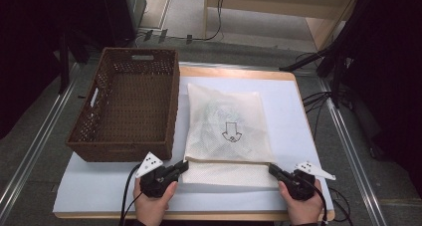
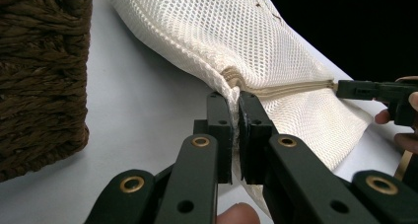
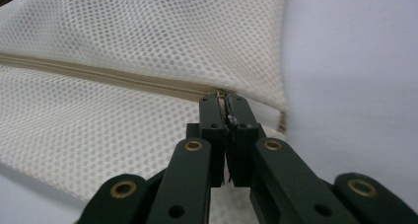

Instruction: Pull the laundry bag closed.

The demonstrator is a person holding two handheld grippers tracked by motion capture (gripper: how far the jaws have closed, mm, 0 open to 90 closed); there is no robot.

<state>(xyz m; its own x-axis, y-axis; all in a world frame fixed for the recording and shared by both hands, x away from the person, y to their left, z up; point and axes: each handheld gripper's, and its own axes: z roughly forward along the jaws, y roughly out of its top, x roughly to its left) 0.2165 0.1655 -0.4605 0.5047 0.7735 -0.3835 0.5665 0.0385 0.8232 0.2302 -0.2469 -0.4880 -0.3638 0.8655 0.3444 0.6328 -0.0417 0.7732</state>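
Observation:
A white mesh bag (image 1: 226,126) lies flat on the white table cover, with a black arrow print on top and something pale inside. Its beige zipper (image 3: 98,75) runs along the near edge. My left gripper (image 1: 185,165) is shut on the bag's near left corner (image 2: 231,81), right where the zipper (image 2: 291,88) ends. At the zipper's other end, my right gripper (image 1: 271,169) is shut on the small metal zipper pull (image 3: 222,93). In the left gripper view, my left gripper (image 2: 235,98) faces the right gripper (image 2: 345,88) along the zipper. The right gripper (image 3: 226,101) rests low over the mesh (image 3: 148,36).
A brown wicker basket (image 1: 124,154) stands empty on the table's left half, close beside the bag and just beyond my left hand; its wall (image 2: 39,76) is near the left jaws. The white cover (image 1: 293,111) extends right of the bag. Dark stands and cables surround the table.

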